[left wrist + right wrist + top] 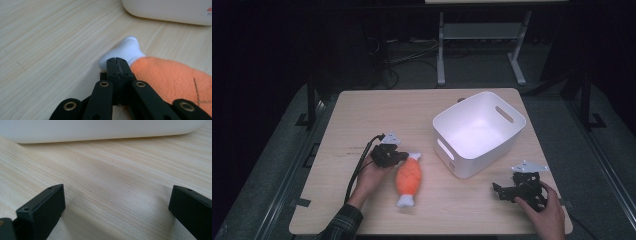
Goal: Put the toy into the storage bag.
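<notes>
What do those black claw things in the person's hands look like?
Both the left gripper and the right gripper are black with two flat jaws, brass-coloured rivets and a grey three-cornered plate on top. A black cable trails from the left one. The left sleeve is plaid.

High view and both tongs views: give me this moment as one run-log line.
left tongs: shut, empty, tips at plush toy's white end | right tongs: open, empty, on table | white bin: empty

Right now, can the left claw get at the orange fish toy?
Probably yes. The left claw sits right beside the toy's white end, with nothing between them. But its jaws are shut, with nothing held, so it would likely need to open first.
</notes>
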`<state>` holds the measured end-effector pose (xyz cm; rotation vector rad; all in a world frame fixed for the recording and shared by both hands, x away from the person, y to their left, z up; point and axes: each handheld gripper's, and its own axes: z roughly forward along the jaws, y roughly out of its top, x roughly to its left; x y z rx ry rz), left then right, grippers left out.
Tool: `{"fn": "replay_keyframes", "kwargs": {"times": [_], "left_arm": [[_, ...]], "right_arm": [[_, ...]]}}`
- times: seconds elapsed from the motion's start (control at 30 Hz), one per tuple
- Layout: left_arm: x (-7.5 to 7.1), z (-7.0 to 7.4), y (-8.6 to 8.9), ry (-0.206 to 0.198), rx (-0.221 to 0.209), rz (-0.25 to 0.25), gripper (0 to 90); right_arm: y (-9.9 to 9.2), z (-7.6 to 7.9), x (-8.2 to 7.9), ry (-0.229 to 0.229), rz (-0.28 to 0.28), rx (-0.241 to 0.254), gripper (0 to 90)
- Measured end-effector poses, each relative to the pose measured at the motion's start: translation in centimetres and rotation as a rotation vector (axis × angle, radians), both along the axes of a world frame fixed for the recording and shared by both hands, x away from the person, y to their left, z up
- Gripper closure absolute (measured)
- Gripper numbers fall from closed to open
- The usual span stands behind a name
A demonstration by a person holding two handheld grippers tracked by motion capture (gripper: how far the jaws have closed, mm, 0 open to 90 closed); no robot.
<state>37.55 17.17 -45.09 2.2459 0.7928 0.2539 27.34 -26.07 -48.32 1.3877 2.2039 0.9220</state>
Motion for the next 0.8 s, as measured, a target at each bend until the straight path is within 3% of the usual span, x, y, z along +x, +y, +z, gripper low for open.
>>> {"fn": "replay_keyframes", "kwargs": {"times": [0.47,0.8], "left_arm": [[0.5,0.1,-2.4,0.011,-0.002,-0.068,89.6],[0.0,0.0,-4.1,0.016,-0.004,-0.118,89.6]], "right_arm": [[0.0,0.0,0.0,0.0,0.0,0.0,0.2],[0.0,0.0,0.0,0.0,0.0,0.0,0.2]]}}
